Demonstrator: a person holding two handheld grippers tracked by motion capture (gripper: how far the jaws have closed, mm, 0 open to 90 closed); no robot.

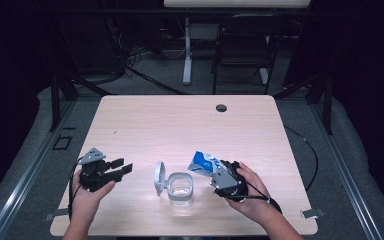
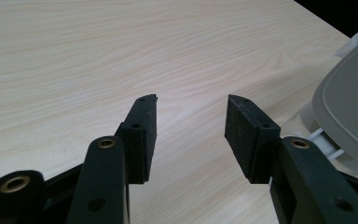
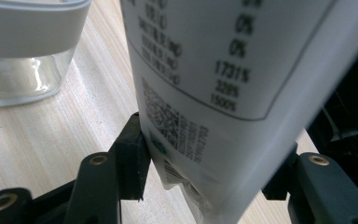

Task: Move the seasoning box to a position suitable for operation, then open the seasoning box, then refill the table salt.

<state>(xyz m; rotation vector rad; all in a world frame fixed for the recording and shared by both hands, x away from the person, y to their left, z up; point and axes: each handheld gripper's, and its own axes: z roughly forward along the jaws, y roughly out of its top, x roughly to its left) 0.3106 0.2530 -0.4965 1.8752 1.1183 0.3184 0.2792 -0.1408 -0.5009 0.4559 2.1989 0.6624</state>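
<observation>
A clear glass jar with a grey rim stands near the table's front edge, its grey hinged lid swung open to its left. My right gripper is shut on a blue and white packet, tilted toward the jar's right side. In the right gripper view the packet sits between both jaws, with the jar at upper left. My left gripper is open and holds nothing, left of the lid. In the left gripper view its fingertips stand apart over bare wood, the lid at right.
The wooden table has a cable hole near its far edge. A black chair and a white table leg stand beyond it. Dark curtains flank both sides.
</observation>
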